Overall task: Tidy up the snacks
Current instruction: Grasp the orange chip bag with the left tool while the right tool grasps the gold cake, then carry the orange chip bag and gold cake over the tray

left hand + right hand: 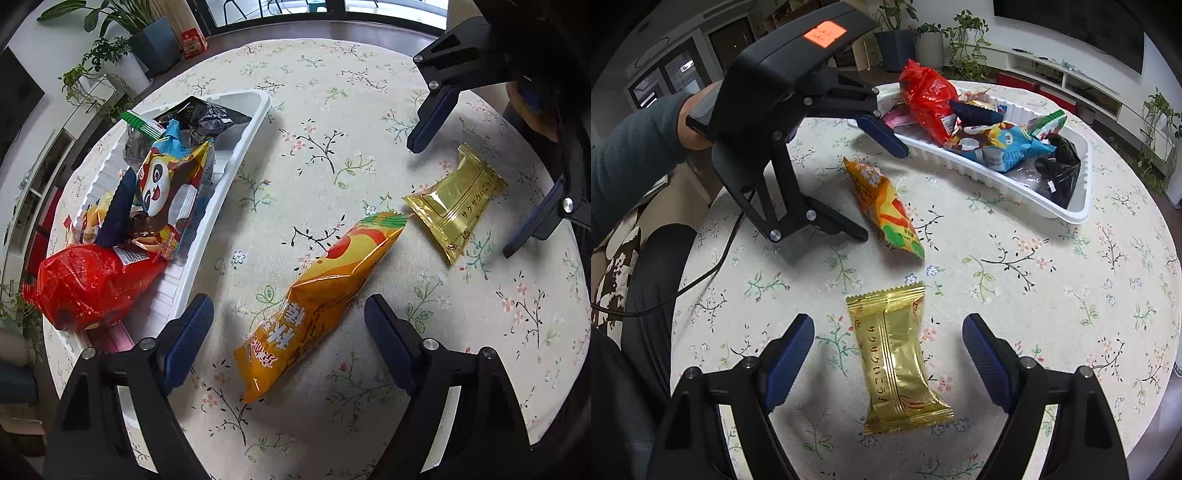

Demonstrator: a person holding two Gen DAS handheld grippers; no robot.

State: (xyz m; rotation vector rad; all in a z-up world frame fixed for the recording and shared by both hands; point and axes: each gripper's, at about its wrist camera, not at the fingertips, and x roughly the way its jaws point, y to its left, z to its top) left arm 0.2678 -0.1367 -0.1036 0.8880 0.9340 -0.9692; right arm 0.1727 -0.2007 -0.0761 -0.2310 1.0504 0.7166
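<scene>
An orange snack packet (317, 295) lies on the round floral table, between the open fingers of my left gripper (288, 325); it also shows in the right wrist view (886, 206). A gold wrapped snack (897, 358) lies between the open fingers of my right gripper (888, 339); it shows in the left wrist view (454, 203), with the right gripper (461, 199) open around it. The left gripper (886, 192) shows open in the right wrist view. A white tray (218, 192) holds several snack bags, among them a red bag (88, 284) and a panda bag (170, 184). Both grippers are empty.
The tray (960, 155) sits at the table's far side in the right wrist view. Potted plants (122, 48) and shelving stand beyond the table. A black cable (713, 266) runs off the table's left edge. A chair (653, 280) stands beside the table.
</scene>
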